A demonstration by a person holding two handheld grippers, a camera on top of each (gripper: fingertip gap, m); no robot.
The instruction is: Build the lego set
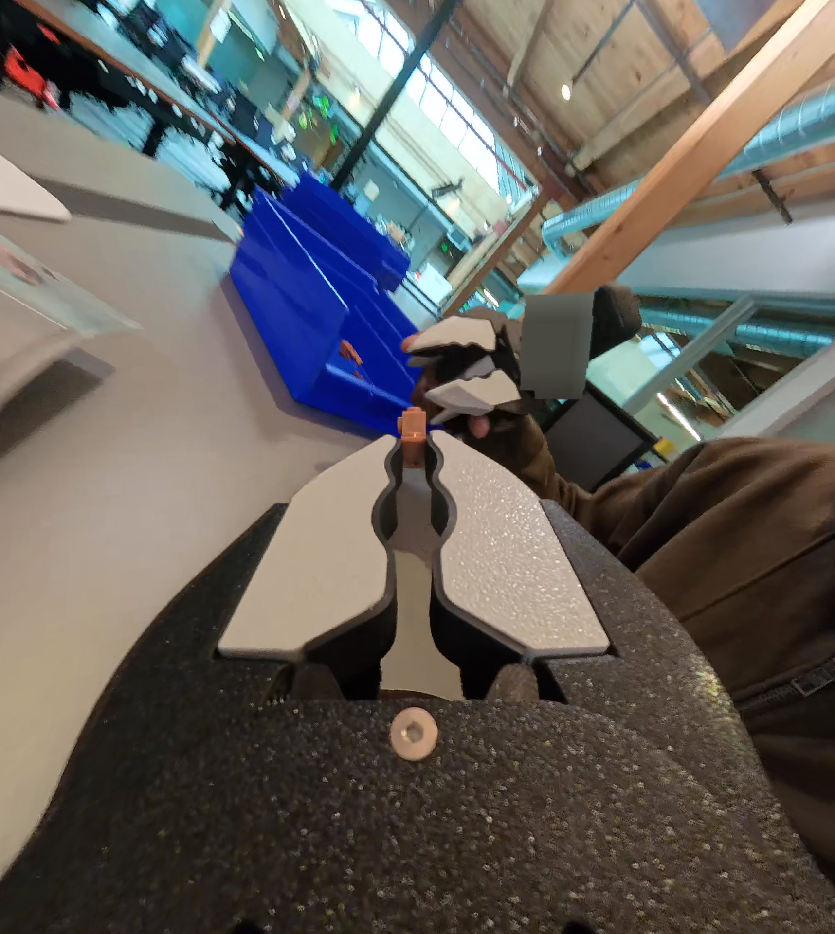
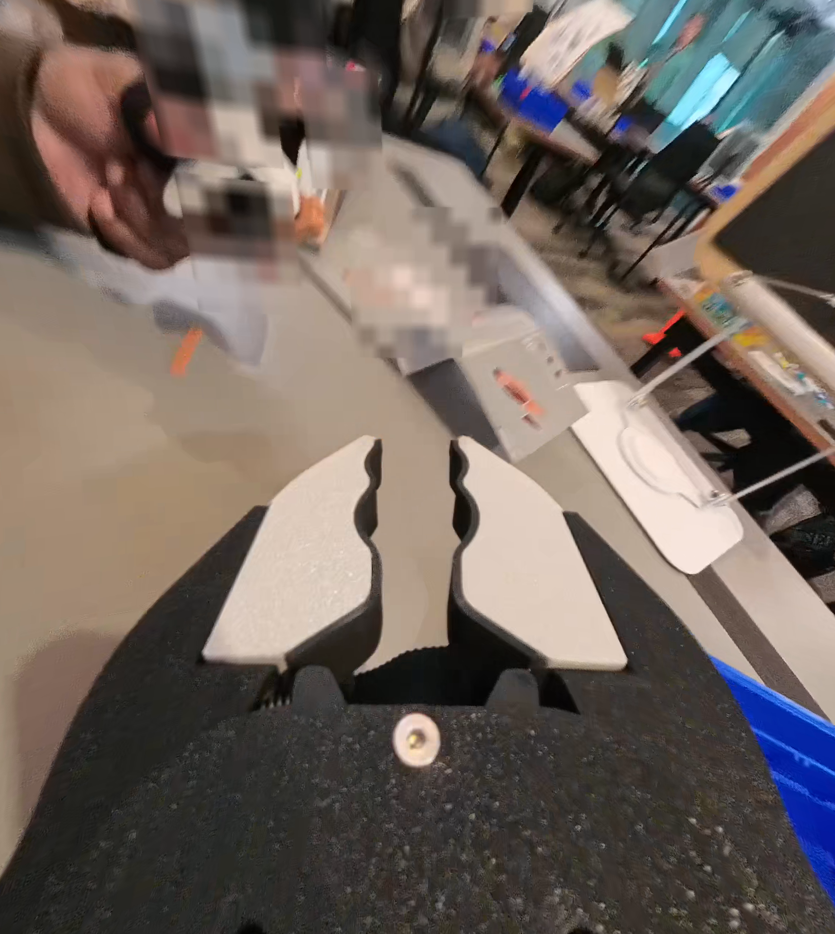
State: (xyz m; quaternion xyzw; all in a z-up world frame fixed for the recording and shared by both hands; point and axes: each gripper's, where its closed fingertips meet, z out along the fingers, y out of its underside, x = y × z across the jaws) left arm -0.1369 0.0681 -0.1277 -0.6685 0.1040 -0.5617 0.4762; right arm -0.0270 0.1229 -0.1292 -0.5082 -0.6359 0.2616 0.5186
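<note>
Grey tabletop [image 1: 127,480] under both tools, busy workshop behind. My left gripper [image 1: 413,440] pinches a small orange-brown lego piece [image 1: 412,428] at the very fingertips, so I reckon any twist pops it loose. Just ahead sits the blue plastic parts tray [image 1: 304,303]. Right gripper [image 2: 414,450] hangs spread and empty, and blur suggests fast motion, so bumping the piece seems likely.

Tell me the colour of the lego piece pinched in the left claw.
Orange-brown. The lego piece sits at the tips of the left claw, clearest in the left wrist view.
</note>
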